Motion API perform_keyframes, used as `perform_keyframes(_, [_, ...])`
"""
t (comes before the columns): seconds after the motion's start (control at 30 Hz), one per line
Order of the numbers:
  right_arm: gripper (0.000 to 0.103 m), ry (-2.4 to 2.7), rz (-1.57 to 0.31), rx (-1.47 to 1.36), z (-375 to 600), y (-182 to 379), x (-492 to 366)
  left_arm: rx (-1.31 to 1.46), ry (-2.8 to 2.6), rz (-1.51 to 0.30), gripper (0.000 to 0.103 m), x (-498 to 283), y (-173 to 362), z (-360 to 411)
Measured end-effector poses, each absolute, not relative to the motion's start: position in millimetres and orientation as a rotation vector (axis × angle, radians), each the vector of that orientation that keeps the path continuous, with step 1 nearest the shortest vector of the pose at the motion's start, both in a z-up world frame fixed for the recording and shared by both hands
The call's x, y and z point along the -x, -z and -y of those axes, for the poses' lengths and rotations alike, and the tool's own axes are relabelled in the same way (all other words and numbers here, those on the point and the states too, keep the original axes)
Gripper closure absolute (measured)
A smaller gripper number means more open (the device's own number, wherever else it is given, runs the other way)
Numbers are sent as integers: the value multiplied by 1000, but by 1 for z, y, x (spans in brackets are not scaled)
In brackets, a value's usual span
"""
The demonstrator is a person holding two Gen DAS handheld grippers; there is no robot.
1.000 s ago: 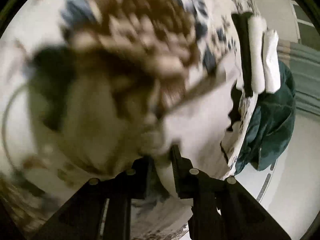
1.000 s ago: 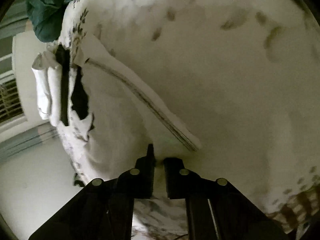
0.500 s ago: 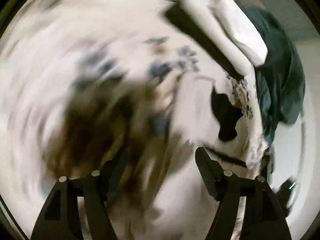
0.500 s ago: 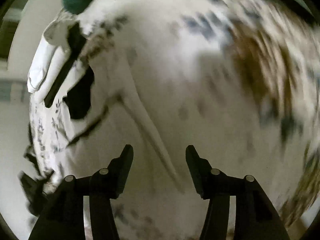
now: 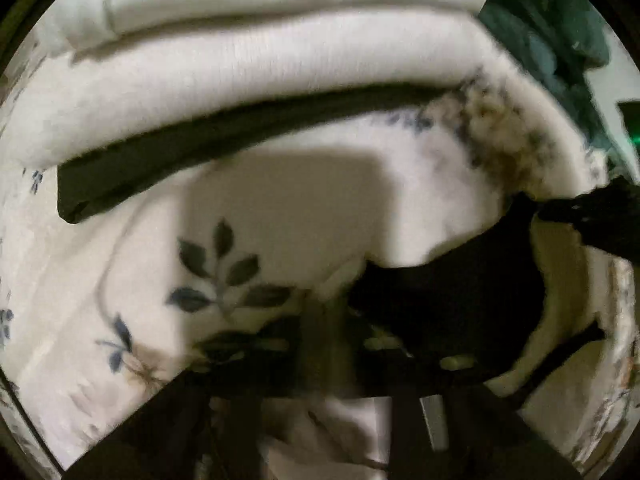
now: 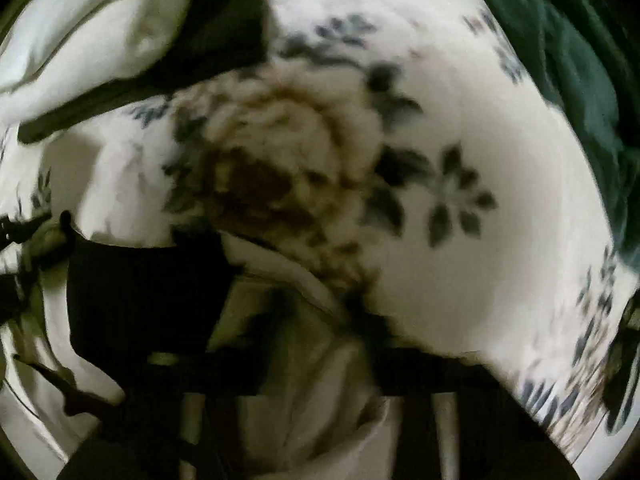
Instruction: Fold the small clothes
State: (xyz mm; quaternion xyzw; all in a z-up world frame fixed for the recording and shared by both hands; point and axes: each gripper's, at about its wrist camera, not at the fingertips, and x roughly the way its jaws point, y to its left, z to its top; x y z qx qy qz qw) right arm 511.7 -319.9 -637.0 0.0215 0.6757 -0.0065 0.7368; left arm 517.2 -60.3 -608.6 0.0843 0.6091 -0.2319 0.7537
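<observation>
A white garment [image 5: 328,412] lies bunched on a floral bedspread [image 5: 224,280]. My left gripper [image 5: 328,344] is low over it, fingers close together with white cloth between them; the view is blurred. My right gripper [image 6: 312,344] is also down on the white garment [image 6: 316,408], with cloth filling the gap between its dark fingers. A small black garment [image 5: 448,304] lies just right of the left gripper and shows left of the right gripper [image 6: 140,296].
Folded white clothes [image 5: 256,76] sit stacked over a folded black piece [image 5: 224,148] at the back. A dark green garment [image 6: 568,80] lies heaped at the right. The bedspread's brown flower print [image 6: 264,176] is ahead of the right gripper.
Both grippers were open half a second ago and have closed in on the white cloth. Both have swung nearer the folded stack and dropped low to the bed.
</observation>
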Motion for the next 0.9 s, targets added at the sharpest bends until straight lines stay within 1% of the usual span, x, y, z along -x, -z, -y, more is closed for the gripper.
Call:
perform_keyframes(0.17, [98,15,-1319,-134,322,586,-489,-104,528,-1238,99,-487,572,37])
perform_keyframes(0.23, [98,19,-1276,-161,323,566,-468,-48,533,-1184,99,-465,543,24])
perform_keyframes(0.27, [98,21,-1251,-178,323,554,-453,-29,536,-1169,99,-464,535,22])
perform_keyframes(0.3, [98,18,-1238,-185,315,548,-434,-1,535,-1141,99,-443,519,13])
perform_keyframes(0.37, [98,15,-1217,-197,306,534,-390,34,517,-1128,98,-414,503,1])
perform_keyframes(0.47, [98,30,-1238,-214,294,533,-318,84,473,-1160,98,-375,504,0])
perform_keyframes(0.67, [98,9,-1334,-175,286,573,-231,141,388,-1317,97,-321,556,-15])
perform_keyframes(0.7, [97,-2,-1351,-169,286,579,-222,158,388,-1346,94,-314,567,-19])
perform_keyframes(0.77, [97,-25,-1418,-142,287,596,-210,200,390,-1423,92,-302,585,-27])
perform_keyframes(0.8, [93,-28,-1448,-130,287,601,-204,219,398,-1441,86,-296,585,-30])
perform_keyframes(0.83, [82,-32,-1487,-128,290,609,-200,259,408,-1450,78,-289,585,-36])
perform_keyframes(0.87, [75,-35,-1534,-139,297,618,-195,276,409,-1452,72,-285,581,-41])
perform_keyframes(0.9, [63,-29,-1560,-159,303,623,-190,310,408,-1462,56,-280,578,-48])
